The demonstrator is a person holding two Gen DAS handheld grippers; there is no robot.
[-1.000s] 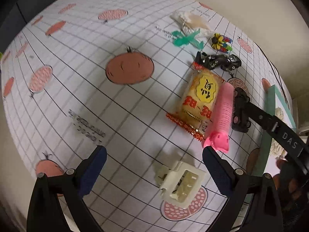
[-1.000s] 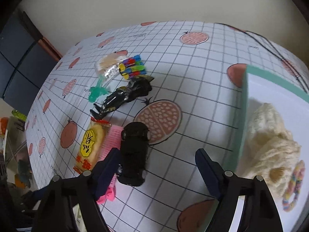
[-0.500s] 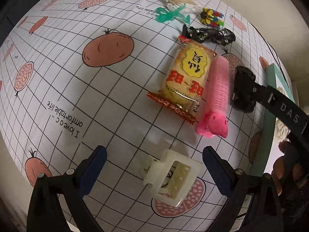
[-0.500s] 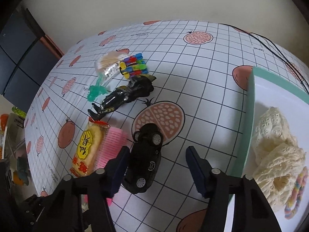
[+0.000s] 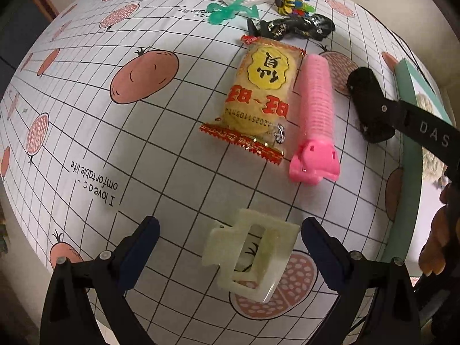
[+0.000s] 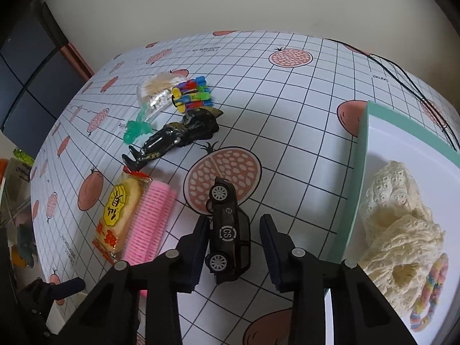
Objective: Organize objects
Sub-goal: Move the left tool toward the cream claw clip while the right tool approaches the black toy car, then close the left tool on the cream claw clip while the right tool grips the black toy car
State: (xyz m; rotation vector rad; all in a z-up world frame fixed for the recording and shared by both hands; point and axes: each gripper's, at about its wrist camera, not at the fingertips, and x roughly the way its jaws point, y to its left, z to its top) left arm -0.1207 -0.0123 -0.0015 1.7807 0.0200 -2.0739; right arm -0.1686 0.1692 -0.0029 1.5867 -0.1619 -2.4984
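the gridded tablecloth (image 6: 287, 120) with fruit prints covers the table, and a green-rimmed tray (image 6: 349, 215) at its right side holds cream lace fabric (image 6: 399, 224) and a pastel bead bracelet (image 6: 428, 293). a yellow snack packet (image 5: 258, 97) lies beside a pink hair roller (image 5: 314, 109), the 2 touching along their long sides. beyond them lie a black figurine (image 6: 175, 138), a green plastic toy (image 6: 136, 128), a bag of cotton swabs (image 6: 158, 92) and a bundle of coloured clips (image 6: 192, 95). the right gripper (image 6: 234, 254) has its jaws partly spread around a black toy car (image 6: 228, 230), the left pad touching it, the right pad apart. the left gripper (image 5: 230, 247) is spread wide, straddling a cream hair claw clip (image 5: 250, 256) without touching it.
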